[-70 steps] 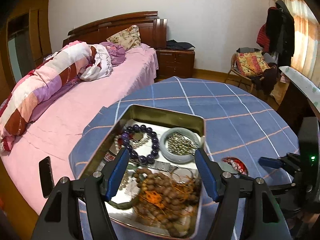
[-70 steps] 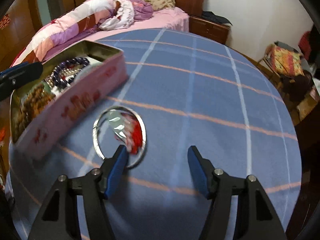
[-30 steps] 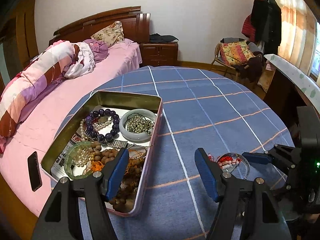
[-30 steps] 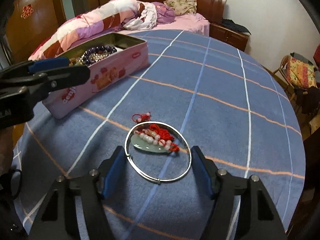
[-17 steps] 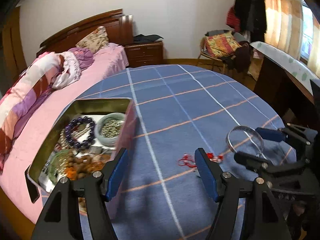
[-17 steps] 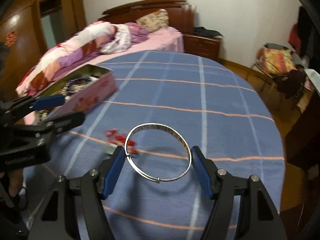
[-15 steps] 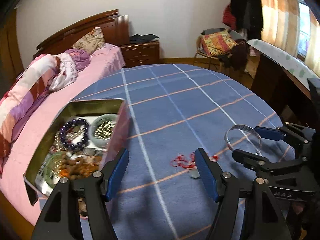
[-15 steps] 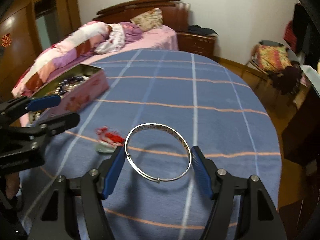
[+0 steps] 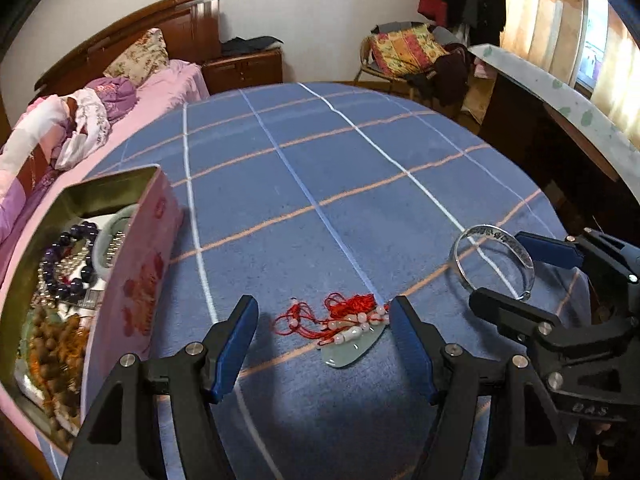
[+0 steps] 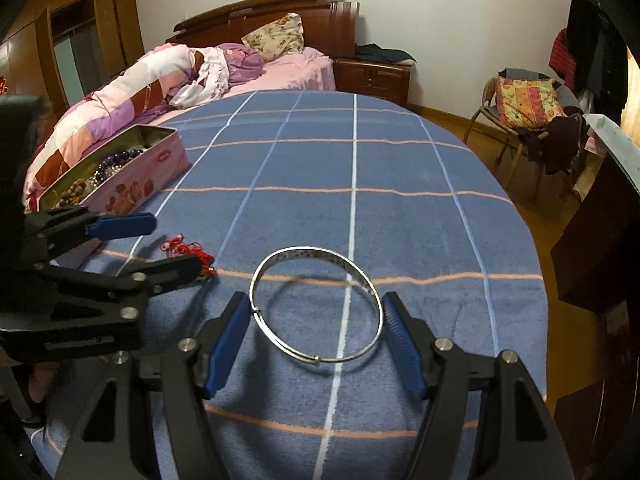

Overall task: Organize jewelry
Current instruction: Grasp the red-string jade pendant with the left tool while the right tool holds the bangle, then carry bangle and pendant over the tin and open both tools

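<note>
A red-cord necklace (image 9: pixel 348 324) with pale beads and a jade pendant lies on the blue checked tablecloth (image 9: pixel 320 168). My left gripper (image 9: pixel 324 304) hovers low over it, one blue pad on each side. The jaws are closing and the pads do not touch the necklace. My right gripper (image 10: pixel 316 300) is shut on a silver bangle (image 10: pixel 308 251), which it holds flat above the cloth. The same bangle (image 9: pixel 492 236) shows in my right gripper (image 9: pixel 498 270) at the right of the left wrist view. My left gripper (image 10: pixel 172 242) and the necklace (image 10: pixel 180 247) appear at the left of the right wrist view.
A pink tin (image 9: pixel 144 272) holding several bead bracelets and a jade bangle stands on the table's left side, also seen as the tin (image 10: pixel 148 176). A bed (image 10: pixel 280 68) lies beyond it. A chair with cushions (image 10: pixel 524 100) and a dark desk (image 9: pixel 560 128) stand to the right.
My left gripper swung right from over the tin and sank over the necklace. My right gripper lifted the bangle off the necklace and carried it right.
</note>
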`<control>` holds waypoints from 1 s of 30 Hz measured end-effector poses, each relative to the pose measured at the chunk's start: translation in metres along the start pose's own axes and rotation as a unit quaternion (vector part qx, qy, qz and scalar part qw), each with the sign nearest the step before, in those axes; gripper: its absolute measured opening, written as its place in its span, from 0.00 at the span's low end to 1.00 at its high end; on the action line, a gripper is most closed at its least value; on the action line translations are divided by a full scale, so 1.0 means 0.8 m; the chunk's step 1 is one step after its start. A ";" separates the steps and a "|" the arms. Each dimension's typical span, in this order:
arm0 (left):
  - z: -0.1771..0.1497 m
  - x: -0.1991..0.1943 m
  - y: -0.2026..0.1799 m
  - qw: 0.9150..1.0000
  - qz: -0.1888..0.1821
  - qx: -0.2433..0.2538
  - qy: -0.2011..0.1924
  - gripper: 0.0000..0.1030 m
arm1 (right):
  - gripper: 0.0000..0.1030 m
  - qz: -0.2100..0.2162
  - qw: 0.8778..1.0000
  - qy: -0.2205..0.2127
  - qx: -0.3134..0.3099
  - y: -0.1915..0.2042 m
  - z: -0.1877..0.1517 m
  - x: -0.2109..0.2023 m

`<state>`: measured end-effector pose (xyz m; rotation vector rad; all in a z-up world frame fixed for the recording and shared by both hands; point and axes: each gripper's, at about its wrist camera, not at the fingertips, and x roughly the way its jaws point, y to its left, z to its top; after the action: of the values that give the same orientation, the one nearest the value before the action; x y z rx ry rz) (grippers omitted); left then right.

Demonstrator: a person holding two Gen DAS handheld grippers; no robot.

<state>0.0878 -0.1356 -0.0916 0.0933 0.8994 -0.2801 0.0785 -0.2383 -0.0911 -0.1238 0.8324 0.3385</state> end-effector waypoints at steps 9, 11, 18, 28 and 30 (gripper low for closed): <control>-0.004 -0.008 0.002 1.000 -0.017 0.001 0.001 0.13 | 0.68 0.003 1.000 -0.011 -0.002 0.004 0.000 -0.007; -0.006 -0.017 0.002 1.000 -0.013 -0.001 -0.008 0.13 | 0.68 0.005 1.000 -0.019 -0.001 0.005 0.001 -0.012; -0.003 -0.052 0.011 0.999 0.006 -0.003 -0.046 0.12 | 0.68 0.010 0.999 -0.040 -0.007 0.017 0.013 -0.027; 0.006 -0.085 0.031 0.996 0.021 -0.017 -0.080 0.12 | 0.68 0.018 0.998 -0.060 -0.020 0.038 0.026 -0.036; 0.008 -0.092 0.034 0.996 0.026 -0.017 -0.089 0.12 | 0.68 0.021 0.998 -0.064 -0.021 0.042 0.029 -0.037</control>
<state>0.0567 -0.0959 -0.0308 0.0591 0.7225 -0.2215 0.0650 -0.2087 -0.0529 -0.1224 0.7026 0.3987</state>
